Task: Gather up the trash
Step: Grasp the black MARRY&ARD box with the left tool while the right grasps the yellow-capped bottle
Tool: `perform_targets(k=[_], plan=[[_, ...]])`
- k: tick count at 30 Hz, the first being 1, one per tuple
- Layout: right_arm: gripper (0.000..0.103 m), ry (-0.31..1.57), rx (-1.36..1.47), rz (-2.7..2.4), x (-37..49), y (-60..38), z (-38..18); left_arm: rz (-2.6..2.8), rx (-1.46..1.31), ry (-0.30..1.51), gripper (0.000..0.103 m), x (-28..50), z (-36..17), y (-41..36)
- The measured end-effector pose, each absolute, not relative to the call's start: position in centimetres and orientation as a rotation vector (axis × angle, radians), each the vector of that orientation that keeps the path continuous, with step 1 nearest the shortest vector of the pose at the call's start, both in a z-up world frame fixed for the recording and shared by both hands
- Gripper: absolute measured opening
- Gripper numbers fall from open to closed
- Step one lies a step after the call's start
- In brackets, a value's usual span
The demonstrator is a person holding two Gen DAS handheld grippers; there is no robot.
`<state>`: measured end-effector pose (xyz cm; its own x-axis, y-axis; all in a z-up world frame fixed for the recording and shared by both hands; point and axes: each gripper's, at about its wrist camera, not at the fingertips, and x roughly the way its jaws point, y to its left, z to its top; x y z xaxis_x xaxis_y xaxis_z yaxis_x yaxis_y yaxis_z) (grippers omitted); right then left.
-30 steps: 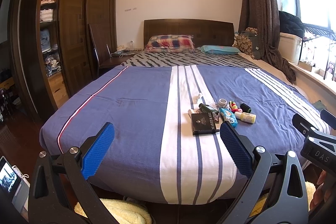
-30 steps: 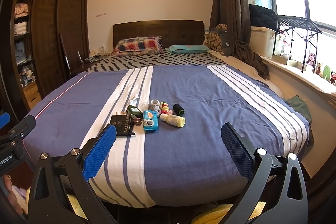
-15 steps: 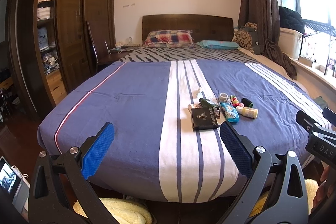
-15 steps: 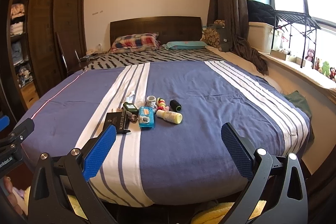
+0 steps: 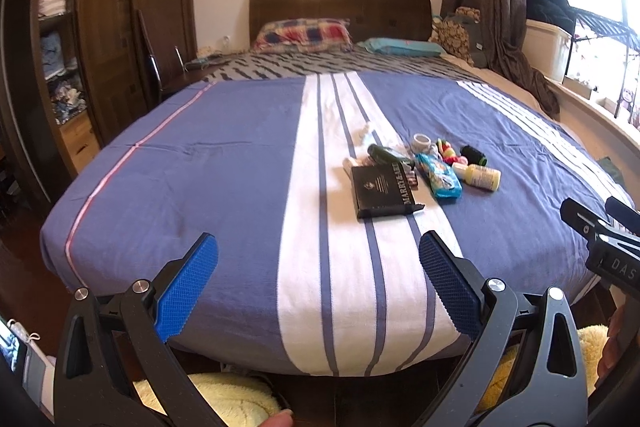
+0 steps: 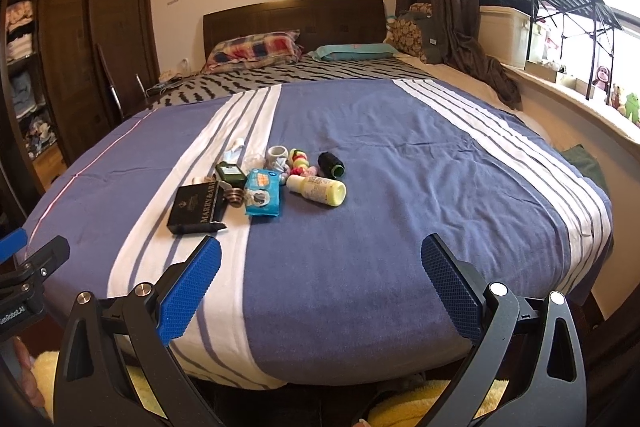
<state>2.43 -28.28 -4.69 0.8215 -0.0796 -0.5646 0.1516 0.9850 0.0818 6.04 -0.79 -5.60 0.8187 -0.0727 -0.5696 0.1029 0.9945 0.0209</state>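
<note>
Both grippers have been brought nearer the bed (image 6: pixel 400 155); left gripper (image 5: pixel 316 291) and right gripper (image 6: pixel 320 287) are held spread and empty. Beside the black box (image 6: pixel 196 205), the yellow bottle (image 6: pixel 318 189) could be rolled away if nudged.

Matt woven cloth is covering the bed (image 6: pixel 400 155); behind it, the wooden headboard (image 6: pixel 292 15) is gleaming faintly; on it, a glossy plastic packet (image 6: pixel 264 191) and smooth plastic bottle (image 6: pixel 318 190) are shining.

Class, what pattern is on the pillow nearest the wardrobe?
The pillow has a red, blue and cream plaid check, clearest in the right wrist view.
</note>
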Motion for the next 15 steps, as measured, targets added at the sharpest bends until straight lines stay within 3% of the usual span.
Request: perform_targets(k=[9,15], plan=[[0.099,0.678,0.136,-0.107,7.4,-29.7,-8.5,-0.172,0.034,0.710,0.088,11.2,-9.4,-2.6],[0.089,0.706,0.114,-0.084,11.8,-30.7,-10.1,-0.216,0.032,0.758,0.083,16.2,-10.7,-4.8]])
